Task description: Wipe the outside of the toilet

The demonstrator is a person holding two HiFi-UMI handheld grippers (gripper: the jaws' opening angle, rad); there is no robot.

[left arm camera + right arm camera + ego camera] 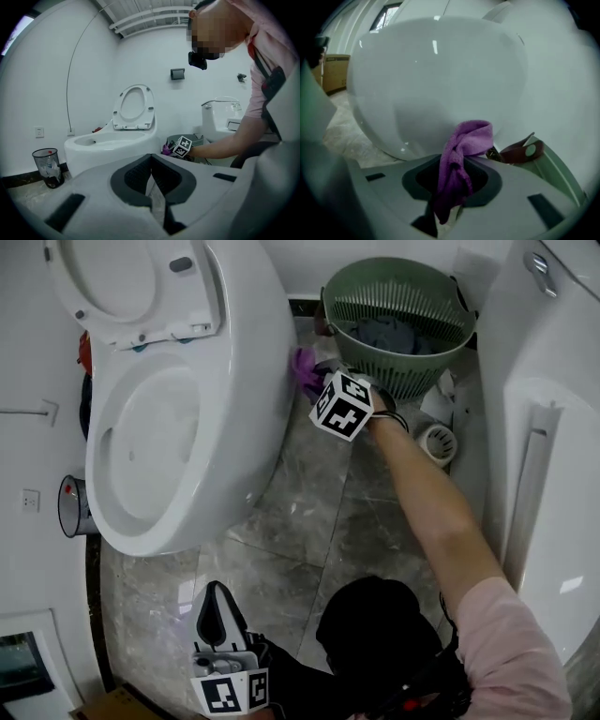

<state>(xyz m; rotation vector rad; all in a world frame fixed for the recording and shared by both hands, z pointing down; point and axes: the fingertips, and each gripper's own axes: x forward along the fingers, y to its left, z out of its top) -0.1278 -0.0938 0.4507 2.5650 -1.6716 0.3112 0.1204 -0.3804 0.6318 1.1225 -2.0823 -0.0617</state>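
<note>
A white toilet (pixel 178 427) with its seat and lid raised fills the left of the head view. My right gripper (pixel 314 381) is shut on a purple cloth (pixel 304 369) and presses it against the toilet's outer right side, near the back. In the right gripper view the purple cloth (pixel 461 161) hangs from the jaws against the curved white toilet bowl (pixel 440 79). My left gripper (pixel 217 620) is held low near the front, away from the toilet, jaws shut with nothing between them. The left gripper view shows the toilet (pixel 112 140) and the right gripper's marker cube (pixel 182 146) from afar.
A green slatted basket (pixel 398 320) with dark cloth stands behind the right gripper. A second white fixture (pixel 544 427) lines the right side. A small bin (pixel 73 505) sits left of the toilet. A small white round holder (pixel 438 442) stands on the grey marble floor (pixel 309 521).
</note>
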